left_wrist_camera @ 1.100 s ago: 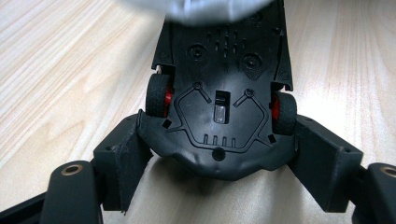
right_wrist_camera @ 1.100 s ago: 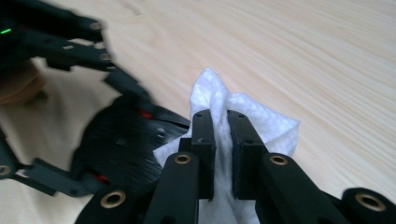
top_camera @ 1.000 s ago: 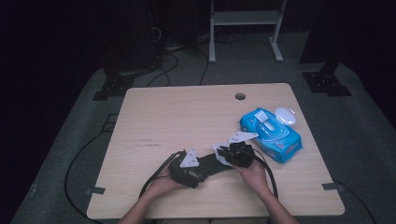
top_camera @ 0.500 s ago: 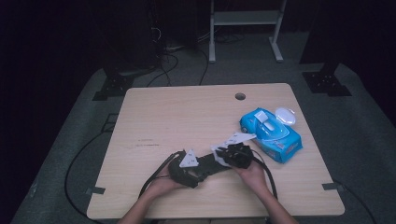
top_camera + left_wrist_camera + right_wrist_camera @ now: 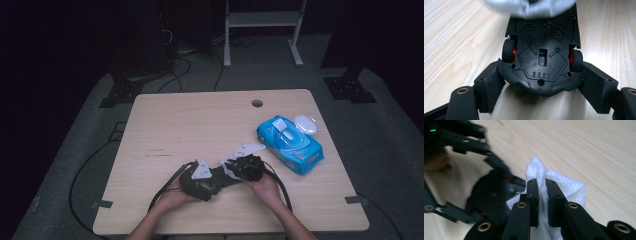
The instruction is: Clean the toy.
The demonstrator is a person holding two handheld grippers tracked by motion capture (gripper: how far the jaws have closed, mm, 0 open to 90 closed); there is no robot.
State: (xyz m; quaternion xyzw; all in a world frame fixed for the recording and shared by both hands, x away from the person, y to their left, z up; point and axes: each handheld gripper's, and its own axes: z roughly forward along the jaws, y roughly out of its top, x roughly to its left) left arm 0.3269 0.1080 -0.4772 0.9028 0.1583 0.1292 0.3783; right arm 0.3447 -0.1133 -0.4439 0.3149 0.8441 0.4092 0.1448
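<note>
A black toy car point(image 5: 541, 50) with red wheel hubs lies underside-up between the jaws of my left gripper point(image 5: 541, 83), which is shut on its sides. A white wipe point(image 5: 566, 186) is pinched in my right gripper point(image 5: 541, 195), and it rests against the car point(image 5: 491, 195). In the left gripper view the wipe point(image 5: 531, 7) covers the car's far end. From above, both grippers meet near the table's front centre, the left gripper point(image 5: 212, 182) beside the right gripper point(image 5: 240, 167), each held by a hand.
A blue pack of wipes point(image 5: 292, 145) lies at the right of the wooden table point(image 5: 190, 125), its white lid point(image 5: 306, 123) flipped open. A cable hole point(image 5: 257, 103) sits near the far edge. Cables trail off the front left.
My right gripper and its wipe have shifted slightly left along the car. The left gripper and the car have hardly moved.
</note>
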